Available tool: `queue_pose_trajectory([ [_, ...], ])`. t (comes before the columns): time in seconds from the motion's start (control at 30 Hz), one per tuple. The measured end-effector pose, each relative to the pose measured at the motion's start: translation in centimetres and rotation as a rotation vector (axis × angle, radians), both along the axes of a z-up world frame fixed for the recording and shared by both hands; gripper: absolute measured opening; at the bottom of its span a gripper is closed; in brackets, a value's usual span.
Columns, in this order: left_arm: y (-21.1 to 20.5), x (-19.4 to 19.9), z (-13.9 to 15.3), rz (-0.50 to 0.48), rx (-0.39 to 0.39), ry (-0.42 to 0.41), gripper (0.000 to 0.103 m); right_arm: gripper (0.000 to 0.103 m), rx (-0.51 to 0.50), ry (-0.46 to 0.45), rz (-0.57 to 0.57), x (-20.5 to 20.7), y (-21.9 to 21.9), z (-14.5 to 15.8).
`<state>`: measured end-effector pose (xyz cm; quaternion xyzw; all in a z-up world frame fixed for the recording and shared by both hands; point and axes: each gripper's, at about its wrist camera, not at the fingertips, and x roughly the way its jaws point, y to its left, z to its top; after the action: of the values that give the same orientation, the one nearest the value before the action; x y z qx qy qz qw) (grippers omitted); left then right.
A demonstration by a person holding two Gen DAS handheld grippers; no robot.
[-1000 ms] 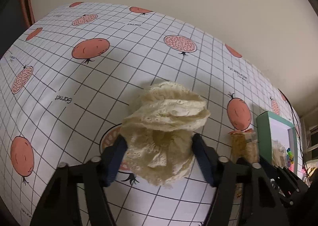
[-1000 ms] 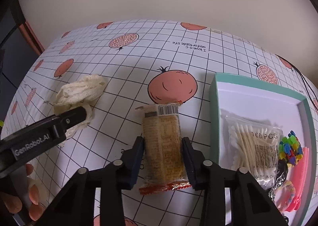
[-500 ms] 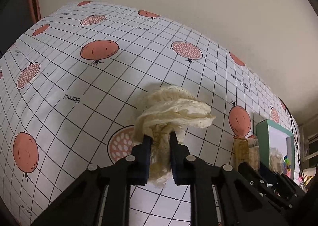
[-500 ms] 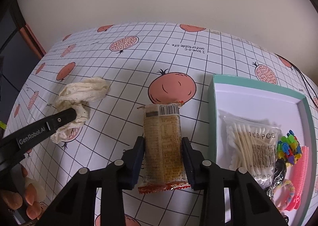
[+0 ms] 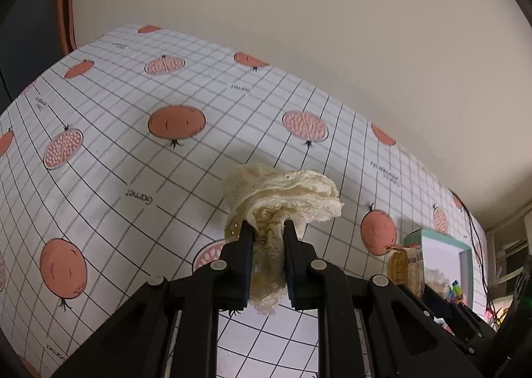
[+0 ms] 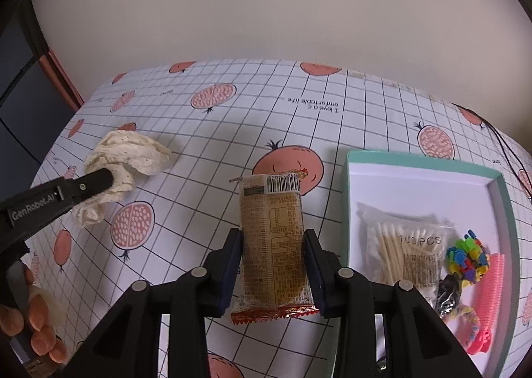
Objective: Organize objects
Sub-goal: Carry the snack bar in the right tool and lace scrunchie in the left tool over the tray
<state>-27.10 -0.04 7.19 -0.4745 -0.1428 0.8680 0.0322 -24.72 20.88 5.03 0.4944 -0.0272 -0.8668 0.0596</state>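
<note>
Left wrist view
Left gripper (image 5: 267, 228): jaws were clamped on the cloth's middle, both fingers pressed into its folds.
Cloth (image 5: 282, 195): a cream lace bundle was seen bunched above the fingertips, its lower end hanging between the fingers, over the tablecloth.
Tablecloth (image 5: 133, 152): a white grid with pomegranate prints was shown, backed by a plain wall.
Snack (image 5: 404, 266): only its top end was visible, far right, edge-on.
Tray (image 5: 465, 253): just a teal rim and a sliver of white floor were shown; the contents were too small to tell.

Right wrist view
Right gripper (image 6: 272, 238): jaws were closed against both long sides of the snack.
Snack (image 6: 274, 238): the whole packet was seen here, barcode end pointing away, red crimped end nearest the camera, just left of the tray.
Tray (image 6: 422, 162): its inside was laid open in this view.
Swabs (image 6: 405, 251): a clear bag was lying in the tray.
Clips (image 6: 467, 256): a multicoloured cluster was lying right of the swabs.
Comb (image 6: 488, 298): a pink comb was lying along the tray's right wall.
Cloth (image 6: 128, 158): it was seen from the side, pinched by the left gripper (image 6: 113, 178), well left of the snack.
Hand (image 6: 33, 321): fingers were visible at the lower left edge.
</note>
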Motion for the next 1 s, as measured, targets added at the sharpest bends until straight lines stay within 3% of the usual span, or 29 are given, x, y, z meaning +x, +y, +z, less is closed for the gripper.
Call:
queue_pose_trajectory([
  [0.53, -0.4, 0.7, 4.0, 0.016, 0.011, 0.096, 0.017, 0.039, -0.023, 0.032, -0.003, 0.2, 0.8, 1.7],
  [1.0, 3.6, 1.5, 4.9, -0.036, -0.005, 0.124, 0.017, 0.039, -0.046, 0.055, -0.067, 1.2, 4.7, 3.3],
])
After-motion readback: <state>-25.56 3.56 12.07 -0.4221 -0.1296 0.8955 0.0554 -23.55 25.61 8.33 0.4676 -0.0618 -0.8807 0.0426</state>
